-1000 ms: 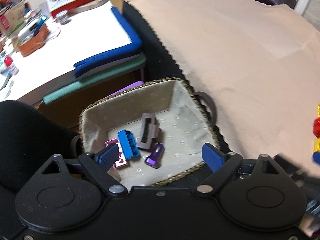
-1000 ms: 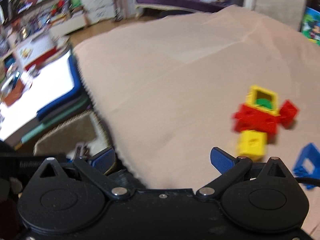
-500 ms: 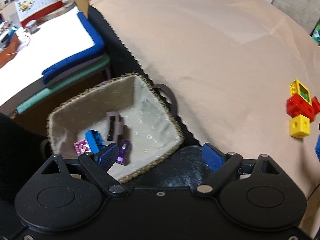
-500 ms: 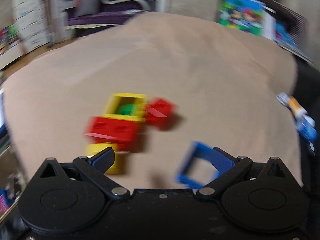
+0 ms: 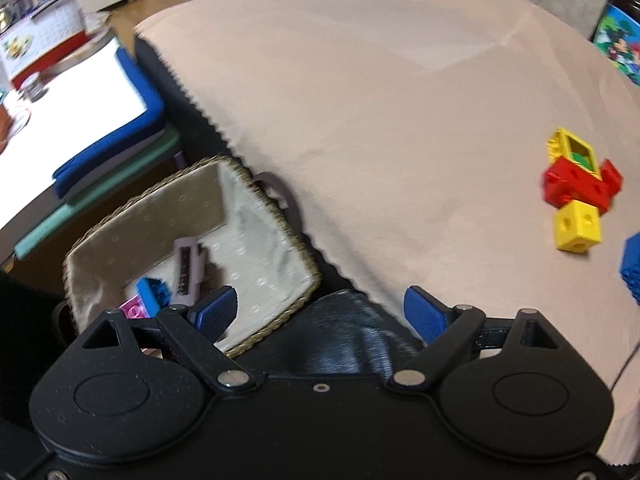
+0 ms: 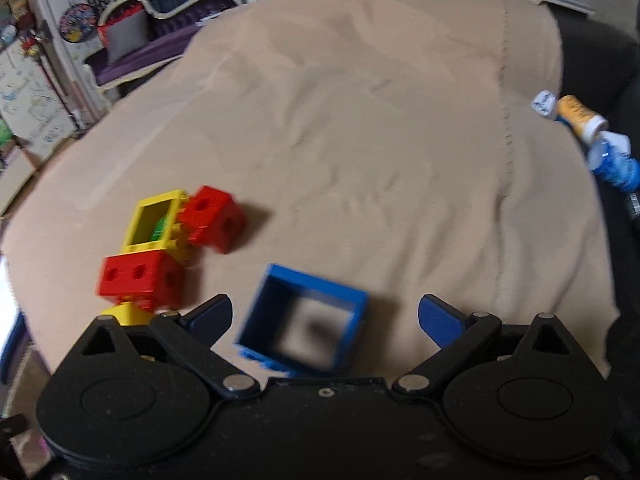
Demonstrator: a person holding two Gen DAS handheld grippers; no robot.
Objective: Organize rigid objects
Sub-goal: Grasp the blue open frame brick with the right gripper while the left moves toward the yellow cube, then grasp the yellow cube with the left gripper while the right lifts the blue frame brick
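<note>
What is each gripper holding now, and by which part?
Nothing is held. The left gripper is open over the basket edge; the right gripper is open around the blue block, not gripping it.

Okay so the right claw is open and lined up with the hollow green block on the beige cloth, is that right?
Almost. The hollow block between the fingers of the open right claw is blue, not green, as the right wrist view shows. It does lie on the beige cloth.

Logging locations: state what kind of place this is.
Likely a home living room: an ornate purple-cushioned sofa, a beige cloth-covered seat strewn with toy bricks, and a lined wicker basket of small things.
</note>
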